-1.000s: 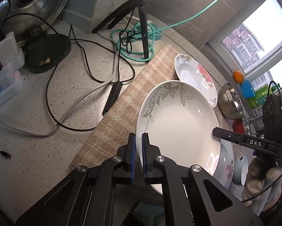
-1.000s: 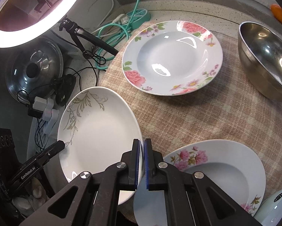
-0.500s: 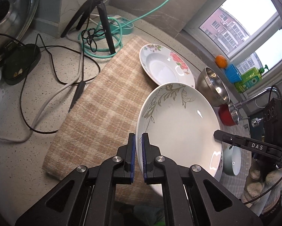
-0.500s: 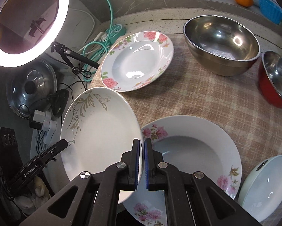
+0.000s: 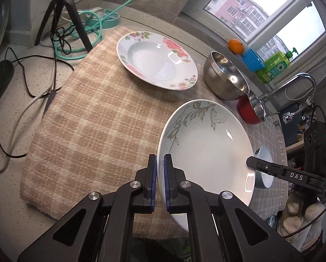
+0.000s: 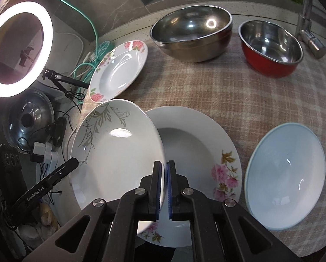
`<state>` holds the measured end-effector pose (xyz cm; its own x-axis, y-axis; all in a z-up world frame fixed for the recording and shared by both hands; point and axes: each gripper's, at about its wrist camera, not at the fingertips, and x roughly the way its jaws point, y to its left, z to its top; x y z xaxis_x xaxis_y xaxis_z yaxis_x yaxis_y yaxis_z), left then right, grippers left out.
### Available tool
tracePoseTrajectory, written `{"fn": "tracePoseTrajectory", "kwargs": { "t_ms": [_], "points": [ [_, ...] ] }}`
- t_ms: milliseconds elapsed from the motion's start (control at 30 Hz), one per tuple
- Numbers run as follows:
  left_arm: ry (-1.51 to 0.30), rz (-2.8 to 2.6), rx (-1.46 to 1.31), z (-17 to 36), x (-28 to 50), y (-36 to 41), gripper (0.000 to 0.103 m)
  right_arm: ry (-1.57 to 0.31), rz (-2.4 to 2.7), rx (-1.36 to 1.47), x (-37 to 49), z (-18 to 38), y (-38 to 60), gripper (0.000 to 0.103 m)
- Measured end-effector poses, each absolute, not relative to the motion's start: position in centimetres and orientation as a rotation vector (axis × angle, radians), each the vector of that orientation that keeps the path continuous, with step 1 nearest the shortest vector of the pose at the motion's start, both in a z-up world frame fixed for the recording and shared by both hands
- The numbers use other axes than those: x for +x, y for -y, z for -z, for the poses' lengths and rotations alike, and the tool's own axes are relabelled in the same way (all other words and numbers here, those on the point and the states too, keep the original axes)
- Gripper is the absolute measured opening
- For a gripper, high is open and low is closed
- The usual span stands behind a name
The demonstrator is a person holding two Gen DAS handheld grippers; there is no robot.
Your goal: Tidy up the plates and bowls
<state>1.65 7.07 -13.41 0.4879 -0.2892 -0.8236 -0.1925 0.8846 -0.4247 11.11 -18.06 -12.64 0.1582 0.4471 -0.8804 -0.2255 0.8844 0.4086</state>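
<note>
A white plate with a grey leaf pattern (image 5: pixel 208 150) (image 6: pixel 117 152) hangs in the air between both grippers. My left gripper (image 5: pixel 160 181) is shut on its left rim. My right gripper (image 6: pixel 164 187) is shut on the opposite rim, and its fingers (image 5: pixel 269 168) show in the left wrist view. Under the held plate's right edge lies a pink-flowered plate (image 6: pixel 195 152) on the checked cloth (image 6: pixel 239 87). A second flowered plate (image 5: pixel 156 63) (image 6: pixel 118 69) lies farther back. A pale blue bowl (image 6: pixel 285 194) sits to the right.
A large steel bowl (image 6: pixel 193 30) and a red steel-lined bowl (image 6: pixel 272 45) stand at the back by the tap (image 5: pixel 302 83). A ring light (image 6: pixel 19 48), its tripod (image 5: pixel 64 15), cables and a pot lid (image 6: pixel 29 122) crowd the counter on the left.
Both grippers have carried the leaf plate to the right across the cloth; it now partly overlaps the near flowered plate. The bowls and the window have come into view.
</note>
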Motion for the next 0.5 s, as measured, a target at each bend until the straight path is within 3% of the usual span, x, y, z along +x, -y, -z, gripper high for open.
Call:
{"fn": "tracePoseTrajectory", "kwargs": {
  "t_ms": [500],
  "points": [
    [-1.125, 0.156, -0.421, 14.4, 3.5, -3.1, 0.005, -1.338, -0.378, 0.283, 9.4, 14.1, 22.8, 0.005]
  ]
}}
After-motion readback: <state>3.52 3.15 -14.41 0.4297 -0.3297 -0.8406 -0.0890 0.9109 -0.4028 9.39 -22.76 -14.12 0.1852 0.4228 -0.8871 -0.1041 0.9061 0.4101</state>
